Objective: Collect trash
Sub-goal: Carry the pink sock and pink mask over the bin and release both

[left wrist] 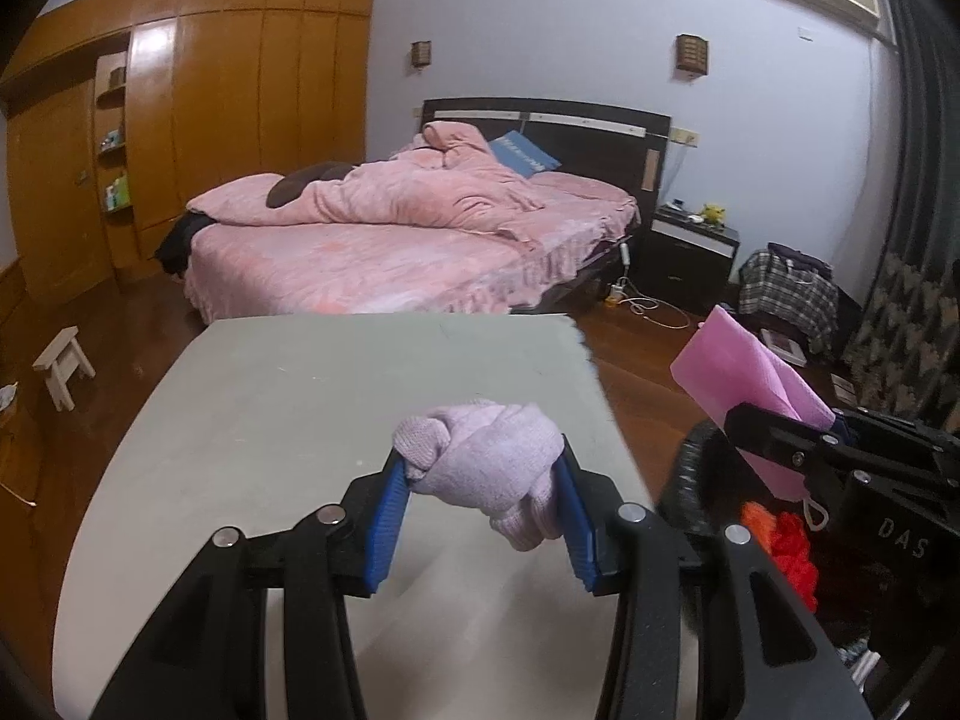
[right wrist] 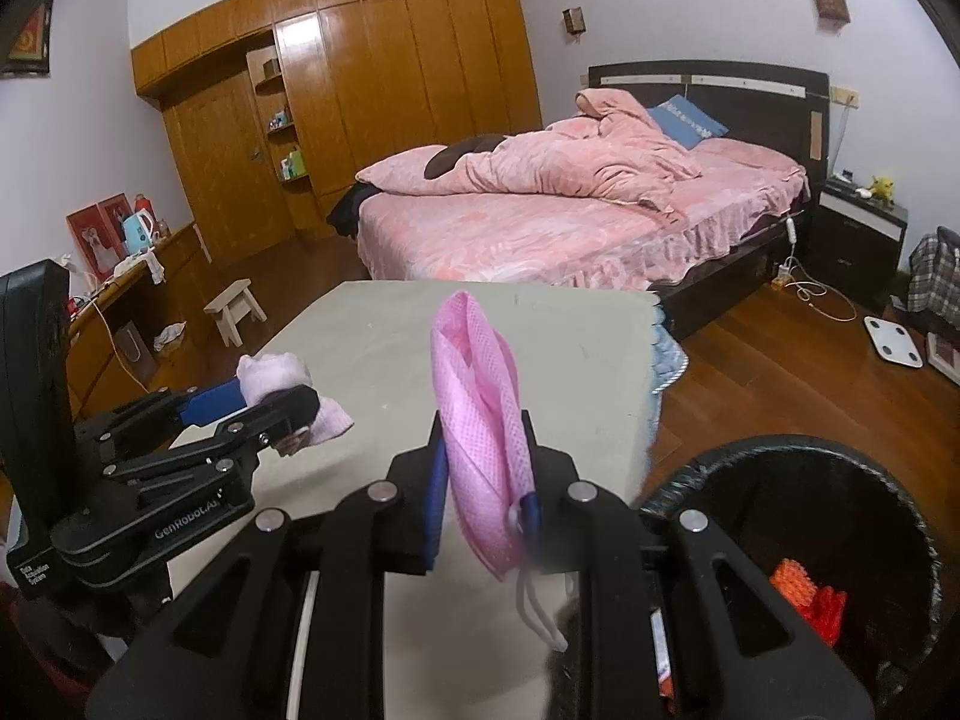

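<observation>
My left gripper (left wrist: 480,480) is shut on a balled pale-pink sock (left wrist: 486,468), held above the grey table (left wrist: 288,396). The right wrist view shows that gripper (right wrist: 264,402) at the left with the sock (right wrist: 270,375) between its blue pads. My right gripper (right wrist: 486,480) is shut on a folded pink face mask (right wrist: 480,396) whose white ear loops hang down. In the left wrist view the right gripper (left wrist: 786,450) and the mask (left wrist: 750,378) hover over the black bin (left wrist: 690,480). The bin (right wrist: 798,462) stands right of the table and holds red-orange scraps (right wrist: 810,594).
A bed with pink bedding (right wrist: 570,222) lies beyond the table. A wooden wardrobe (right wrist: 360,78) fills the far wall. A small stool (right wrist: 234,306) stands on the wood floor at left, a white scale (right wrist: 894,342) and a bedside cabinet (right wrist: 858,234) at right.
</observation>
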